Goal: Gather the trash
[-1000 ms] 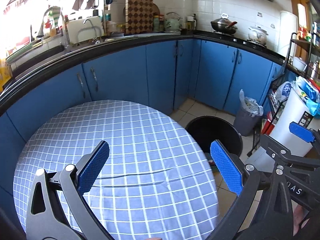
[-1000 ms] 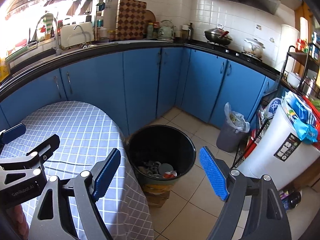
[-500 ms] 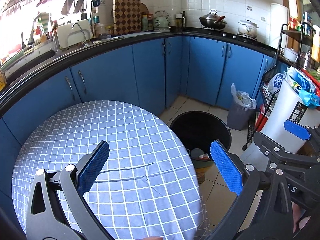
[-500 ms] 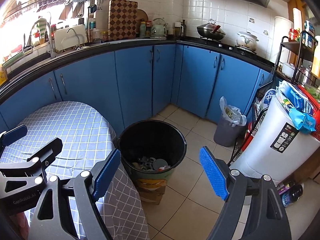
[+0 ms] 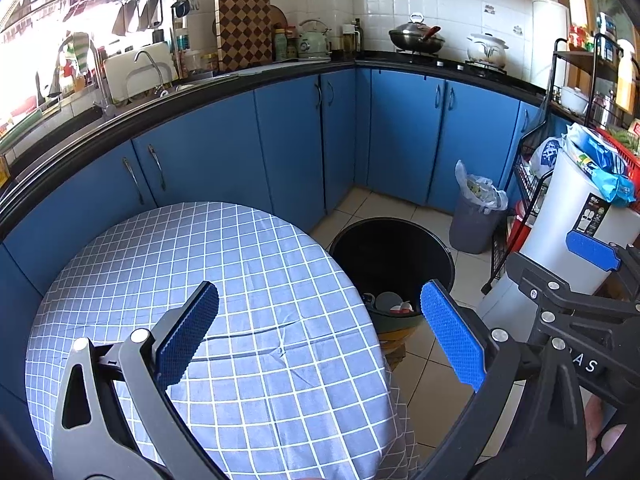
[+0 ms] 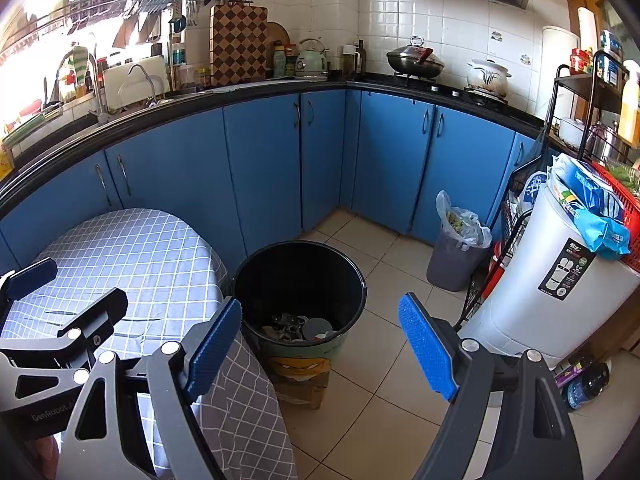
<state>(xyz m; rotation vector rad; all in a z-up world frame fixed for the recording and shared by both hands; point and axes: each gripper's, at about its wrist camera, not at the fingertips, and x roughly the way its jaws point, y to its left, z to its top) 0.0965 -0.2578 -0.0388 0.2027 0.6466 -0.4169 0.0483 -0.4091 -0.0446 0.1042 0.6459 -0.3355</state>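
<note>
Left wrist view: left gripper (image 5: pixel 316 336) is hovering wide open and empty over the checked tablecloth (image 5: pixel 248 264) | black bin (image 5: pixel 394 248) is standing just beside the table, trash (image 5: pixel 390 304) lying inside | Right wrist view: right gripper (image 6: pixel 320 350) is gaping wide, holding nothing, above that bin (image 6: pixel 300 276).

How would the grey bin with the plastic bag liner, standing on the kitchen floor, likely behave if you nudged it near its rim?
The grey bin is tall and narrow, so a push near the rim would probably tip it rather than slide it. Its liner bag looks thin and crumpled, so likely floppy. The tiled floor looks smooth, so a low push might slide it.
</note>
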